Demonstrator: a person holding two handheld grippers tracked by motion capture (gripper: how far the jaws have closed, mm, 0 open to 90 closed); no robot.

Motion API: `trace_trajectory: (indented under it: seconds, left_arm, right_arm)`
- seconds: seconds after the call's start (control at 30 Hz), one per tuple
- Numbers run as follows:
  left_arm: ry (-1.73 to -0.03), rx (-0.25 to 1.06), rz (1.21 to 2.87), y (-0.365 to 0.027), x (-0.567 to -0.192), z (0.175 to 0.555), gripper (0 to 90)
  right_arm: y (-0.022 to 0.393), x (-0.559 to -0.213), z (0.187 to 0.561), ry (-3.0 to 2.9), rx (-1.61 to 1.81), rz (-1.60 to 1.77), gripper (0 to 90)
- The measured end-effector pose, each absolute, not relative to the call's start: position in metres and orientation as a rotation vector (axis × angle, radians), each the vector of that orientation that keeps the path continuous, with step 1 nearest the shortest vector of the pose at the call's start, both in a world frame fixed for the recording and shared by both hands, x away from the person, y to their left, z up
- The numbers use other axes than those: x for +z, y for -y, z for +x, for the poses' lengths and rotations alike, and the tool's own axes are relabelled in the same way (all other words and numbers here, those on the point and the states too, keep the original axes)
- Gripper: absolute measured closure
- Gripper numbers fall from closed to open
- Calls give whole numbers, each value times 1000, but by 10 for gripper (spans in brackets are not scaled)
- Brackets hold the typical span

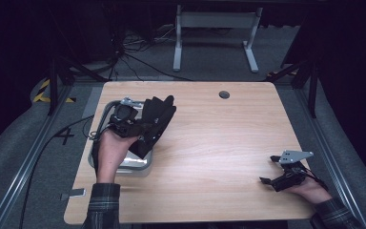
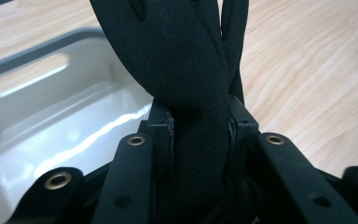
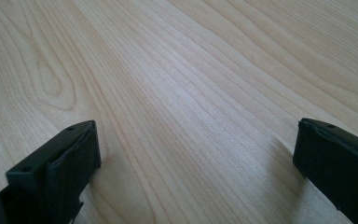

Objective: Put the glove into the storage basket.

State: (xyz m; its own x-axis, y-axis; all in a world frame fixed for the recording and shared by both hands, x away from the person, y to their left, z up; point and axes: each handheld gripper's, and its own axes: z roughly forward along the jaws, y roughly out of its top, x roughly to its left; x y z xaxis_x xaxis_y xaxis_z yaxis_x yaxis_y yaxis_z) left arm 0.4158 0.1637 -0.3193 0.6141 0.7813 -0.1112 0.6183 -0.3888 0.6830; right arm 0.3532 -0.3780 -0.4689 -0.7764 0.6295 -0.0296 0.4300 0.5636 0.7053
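Firmly pinched between left gripper [image 2: 199,135] fingers [image 2: 164,140], black glove [image 2: 177,56], above tray [image 2: 51,116]

tray [image 1: 106,113] partly hidden by glove [image 1: 156,121]

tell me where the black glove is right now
In the high view the black glove sits at the table's left, clamped in the left claw above the metal tray.

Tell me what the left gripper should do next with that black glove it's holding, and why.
Probably carry the black glove a little further right and lower it to the bare wooden table. The left gripper is shut on the glove, which hangs partly above the metal tray. The right gripper rests open near the table's right edge.
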Motion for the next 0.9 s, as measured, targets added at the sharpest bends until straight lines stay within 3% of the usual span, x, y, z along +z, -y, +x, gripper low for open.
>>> trace_trajectory:
  seconds: [0.37,0.9]
  left_arm:
    - [-1239,308,2113,-200,-349,421,698]
    - [-1321,227,2152,-213,-388,442,681]
  right_arm:
    - [378,-469,353,-2521,1025,877,10]
    - [378,-469,353,-2522,1026,877,10]
